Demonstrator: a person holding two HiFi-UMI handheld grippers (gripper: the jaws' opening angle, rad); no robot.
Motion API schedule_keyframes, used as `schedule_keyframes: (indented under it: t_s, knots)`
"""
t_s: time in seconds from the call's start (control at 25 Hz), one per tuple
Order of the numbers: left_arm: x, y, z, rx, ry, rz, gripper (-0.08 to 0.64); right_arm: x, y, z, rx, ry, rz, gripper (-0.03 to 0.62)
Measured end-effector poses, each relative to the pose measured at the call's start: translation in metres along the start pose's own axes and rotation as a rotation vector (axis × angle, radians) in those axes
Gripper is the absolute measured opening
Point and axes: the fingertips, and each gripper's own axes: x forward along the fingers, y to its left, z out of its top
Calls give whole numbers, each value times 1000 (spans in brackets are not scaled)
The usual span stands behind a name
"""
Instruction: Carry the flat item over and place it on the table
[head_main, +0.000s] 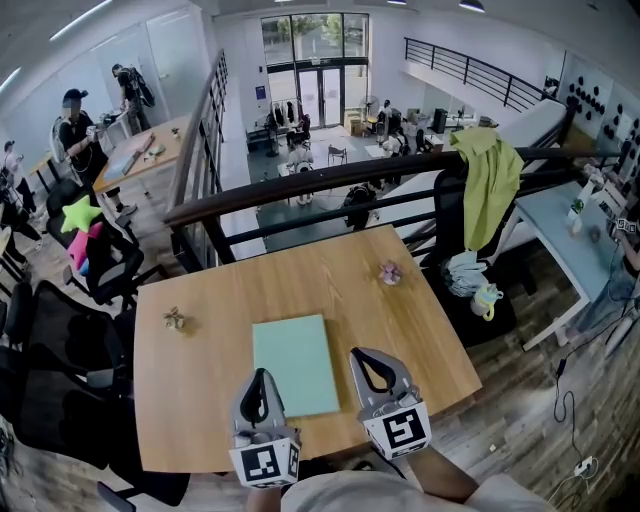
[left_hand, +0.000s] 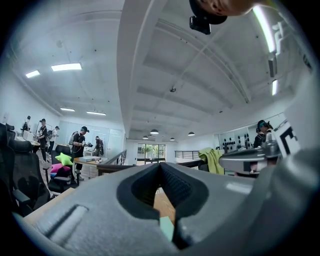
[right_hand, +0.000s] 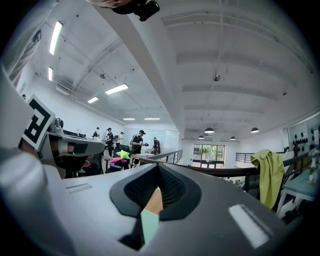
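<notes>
The flat item is a mint-green board (head_main: 295, 362) lying flat on the wooden table (head_main: 190, 380), near its front edge. My left gripper (head_main: 259, 378) is shut and hovers over the board's near-left corner. My right gripper (head_main: 366, 358) is also shut, just right of the board's near-right edge. In both gripper views the jaws are pressed together and point level across the room. A sliver of the board (left_hand: 166, 227) (right_hand: 149, 224) and some table wood show low through the gap behind the pads. No frame shows anything clamped between the pads.
A small trinket (head_main: 176, 319) lies at the table's left and a pinkish one (head_main: 389, 272) at the back right. A dark railing (head_main: 300, 190) runs behind the table, with a green cloth (head_main: 490, 180) draped on it. Black chairs (head_main: 60, 340) stand left.
</notes>
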Motion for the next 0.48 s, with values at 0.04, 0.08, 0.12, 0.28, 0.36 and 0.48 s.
schedule_keyframes:
  t_s: [0.04, 0.08, 0.12, 0.28, 0.36, 0.48]
  knots:
    - [0, -1, 0, -1, 1, -3, 3, -1, 0, 0, 0, -2, 0, 11]
    - [0, -3, 0, -3, 2, -5, 3, -2, 0, 1, -2, -3, -1, 10]
    - [0, -4, 0, -5, 2, -8, 3, -2, 0, 2, -7, -5, 0, 10]
    - [1, -7, 1, -6, -1, -19, 3, -2, 3, 5, -18, -11, 12, 11]
    - [2, -9, 1, -7, -2, -28, 3, -1, 3, 5, -16, -9, 14, 11]
    - [4, -12, -1, -16, -3, -37, 3, 0, 3, 3, -22, 0, 14, 9]
